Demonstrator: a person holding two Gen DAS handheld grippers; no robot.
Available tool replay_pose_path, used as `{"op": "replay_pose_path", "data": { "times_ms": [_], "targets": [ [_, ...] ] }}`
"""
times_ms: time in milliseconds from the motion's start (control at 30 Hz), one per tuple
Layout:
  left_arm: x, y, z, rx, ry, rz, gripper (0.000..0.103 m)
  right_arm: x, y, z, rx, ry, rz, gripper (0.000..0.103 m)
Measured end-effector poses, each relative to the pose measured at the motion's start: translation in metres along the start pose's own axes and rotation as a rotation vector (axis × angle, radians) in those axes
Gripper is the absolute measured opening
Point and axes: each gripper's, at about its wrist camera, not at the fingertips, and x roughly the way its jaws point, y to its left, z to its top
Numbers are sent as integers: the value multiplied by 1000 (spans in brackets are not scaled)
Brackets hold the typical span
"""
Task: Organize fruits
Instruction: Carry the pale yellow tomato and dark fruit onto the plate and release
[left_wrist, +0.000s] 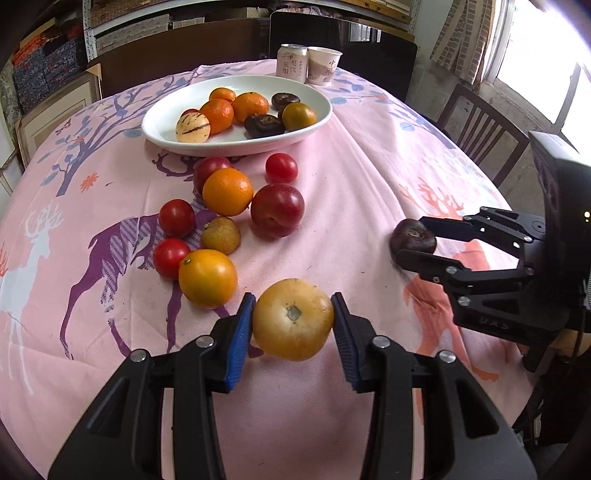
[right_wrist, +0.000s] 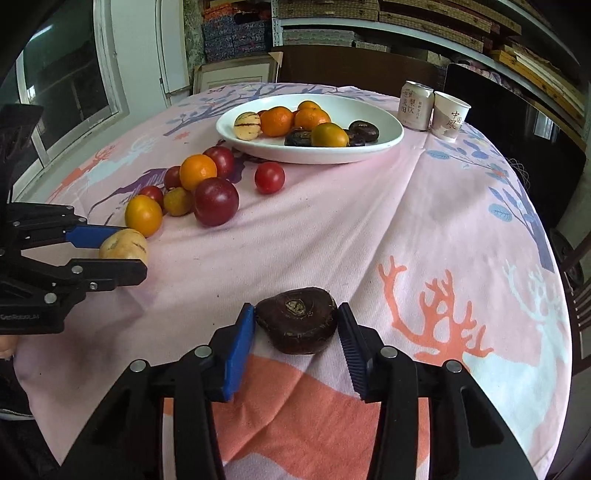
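Note:
My left gripper (left_wrist: 293, 319) is shut on a yellow-tan round fruit (left_wrist: 293, 319), its blue pads (left_wrist: 240, 339) pressing both sides just above the cloth; it also shows in the right wrist view (right_wrist: 123, 245). My right gripper (right_wrist: 296, 323) is shut on a dark brown water chestnut (right_wrist: 297, 320) resting on the cloth, also seen in the left wrist view (left_wrist: 413, 236). A white oval plate (left_wrist: 162, 129) at the back holds tangerines, dark chestnuts and a striped cream fruit. Loose fruit lies in front of it: plums (left_wrist: 277, 210), an orange (left_wrist: 228, 192), small tomatoes (left_wrist: 176, 218).
A pink deer-print cloth (left_wrist: 351, 166) covers the round table. A drink can (left_wrist: 292, 62) and a paper cup (left_wrist: 324, 65) stand behind the plate. A wooden chair (left_wrist: 480, 125) stands at the table's right edge. Shelves and boxes line the back wall.

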Motion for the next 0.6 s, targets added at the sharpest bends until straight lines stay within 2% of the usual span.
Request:
{"op": "replay_pose_path", "data": {
  "times_ms": [100,200,367,467,600],
  "targets": [
    [-9,-1,3,11,-14,-8,41,-1,-2,4,1,-3,13,46],
    [-24,4,15,24,-50,-11,41,-12,-9,12,27,-49,31,46],
    [-44,21,62,37,-164,80,41,-38,-12,45,28,-188,31,46],
    [-31,36,103,14,-191,116,41,-38,-6,78,1,-259,21,46],
    [9,63,140,-66,-149,160,41,-13,9,118,-52,-275,1,46]
  ]
}}
